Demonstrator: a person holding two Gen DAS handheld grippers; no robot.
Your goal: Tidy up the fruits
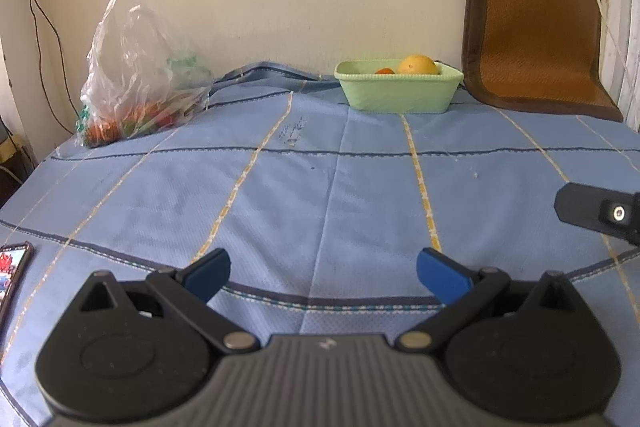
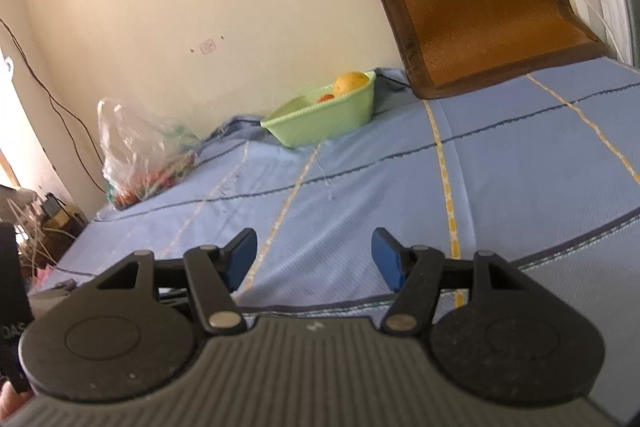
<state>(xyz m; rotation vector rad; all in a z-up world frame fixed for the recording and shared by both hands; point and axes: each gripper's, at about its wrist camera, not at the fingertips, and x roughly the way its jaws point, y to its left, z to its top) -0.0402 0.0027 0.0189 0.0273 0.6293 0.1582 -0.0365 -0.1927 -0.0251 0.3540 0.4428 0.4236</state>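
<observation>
Left wrist view. My left gripper (image 1: 323, 273): jaws wide, empty, blue pads over the bed (image 1: 320, 195), which wears a light-blue woven sheet with yellow and navy stripes. Upper left: clear plastic bag (image 1: 136, 75), crinkled, slumped, thin film; red-orange fruits (image 1: 120, 127) lie in its bottom. I judge the film slippery and easily torn, so I would take hold at the gathered top or reach into the mouth for single fruits. Top centre: pale-green plastic basket (image 1: 400, 93), rigid, ribbed rim, against the wall. Inside it a large yellow-orange citrus (image 1: 417, 65), round, firm-looking, probably heavy and wide for the pads; beside it a small red-orange fruit (image 1: 385, 71), probably softer, needing a gentle squeeze. Upper right: brown woven mat (image 1: 532, 31), stiff, leaning. Lower left edge: phone (image 1: 14, 275).

Right wrist view. My right gripper (image 2: 314, 261): jaws wide, empty. Bag at middle left, basket at upper centre, well apart.
</observation>
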